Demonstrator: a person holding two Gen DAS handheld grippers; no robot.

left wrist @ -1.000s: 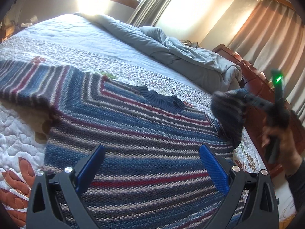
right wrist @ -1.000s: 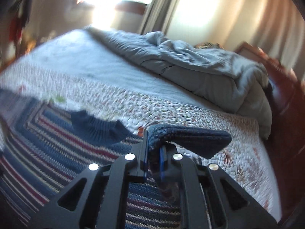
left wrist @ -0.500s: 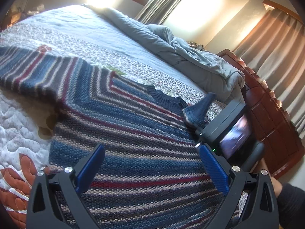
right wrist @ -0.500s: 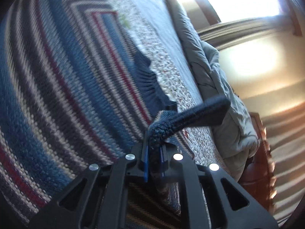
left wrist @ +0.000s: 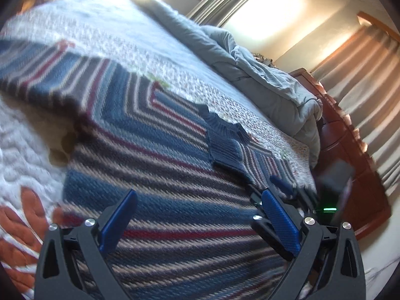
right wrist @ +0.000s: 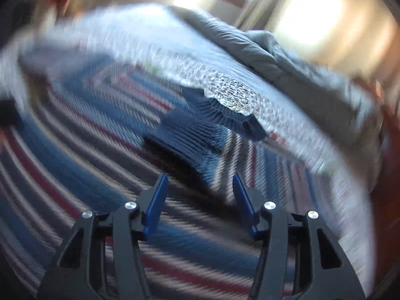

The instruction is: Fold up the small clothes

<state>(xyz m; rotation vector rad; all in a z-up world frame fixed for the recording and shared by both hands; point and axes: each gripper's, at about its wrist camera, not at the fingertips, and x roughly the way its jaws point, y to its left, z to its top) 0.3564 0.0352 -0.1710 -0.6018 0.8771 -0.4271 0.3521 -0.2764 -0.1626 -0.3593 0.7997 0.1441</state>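
One striped knit sweater (left wrist: 155, 175) lies spread flat on the quilted bedspread (left wrist: 155, 57), filling the lower and middle field of both wrist views; its body is banded blue, grey, cream and red. One sleeve has been laid across the chest, its dark navy ribbed cuff (left wrist: 225, 147) resting on the body near the neckline at about 1 o'clock from the left gripper (left wrist: 200, 225); in the right wrist view the same cuff sits at 12 o'clock, just ahead of the right gripper (right wrist: 200, 195). The other sleeve (left wrist: 42, 75) stretches out towards 10 o'clock, not yet folded in. Tool state: the left gripper's jaws stand wide apart over the sweater with nothing between the pads. The right gripper's jaws have just been opening and are now parted, with nothing between them; the cuff lies free on the sweater. Handling judgement: thick, soft knit, limp with no stiffness, probably moderately heavy for its size; the coarse texture should grip well and not slip, though it may stretch or sag if lifted by one point. Best hold is probably the ribbed cuff of the outstretched sleeve or a hem edge, where the fabric is doubled and firm. Count: one sweater, two sleeves, two grippers, one crumpled grey duvet (left wrist: 270, 80) at 1 o'clock, well apart from the sweater.
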